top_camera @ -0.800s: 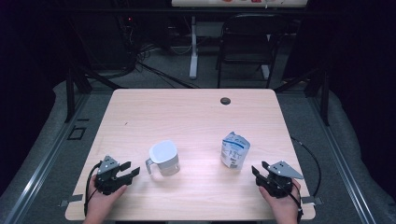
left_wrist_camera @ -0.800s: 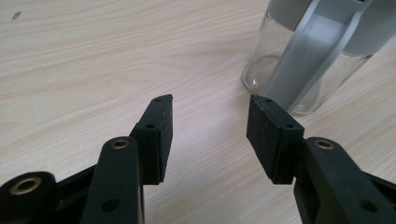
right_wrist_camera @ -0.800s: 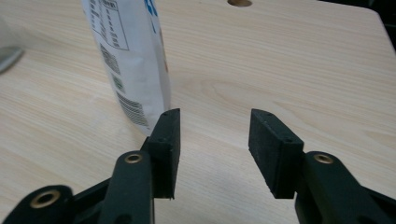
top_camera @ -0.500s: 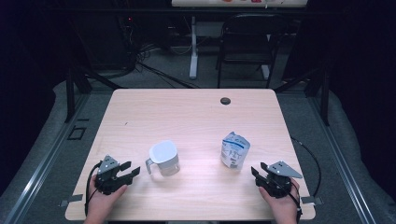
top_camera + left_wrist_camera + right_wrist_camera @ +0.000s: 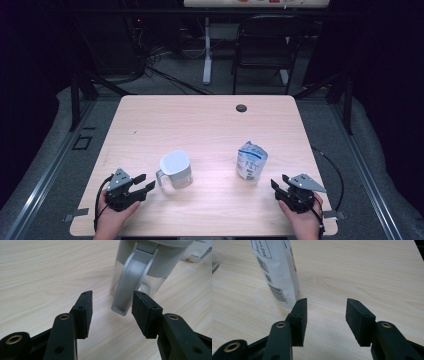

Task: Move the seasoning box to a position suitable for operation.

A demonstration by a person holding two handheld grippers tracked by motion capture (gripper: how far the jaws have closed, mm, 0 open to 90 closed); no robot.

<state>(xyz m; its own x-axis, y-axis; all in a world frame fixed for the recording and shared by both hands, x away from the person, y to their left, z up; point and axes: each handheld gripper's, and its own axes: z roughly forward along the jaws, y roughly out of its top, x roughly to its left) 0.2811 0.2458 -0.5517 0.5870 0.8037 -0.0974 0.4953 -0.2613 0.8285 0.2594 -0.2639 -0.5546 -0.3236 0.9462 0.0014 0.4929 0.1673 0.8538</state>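
Note:
A clear jug with a pale grey lid and handle [image 5: 175, 169] stands left of the table's middle, handle toward my left gripper [image 5: 145, 183]. That gripper rests open near the front left edge. In the left gripper view the jug's handle [image 5: 132, 280] rises just beyond the gap between the pads, untouched. A white printed pouch [image 5: 251, 160] stands upright at the right of the middle. My right gripper [image 5: 278, 182] lies open just in front of it. In the right gripper view the pouch [image 5: 277, 270] stands beyond the left pad, with bare wood between the pads.
The light wooden table [image 5: 200, 125] has a dark round cable hole [image 5: 241, 108] near its far edge. A black chair [image 5: 265, 45] and cables lie on the floor behind. Cables trail from both grippers off the front corners.

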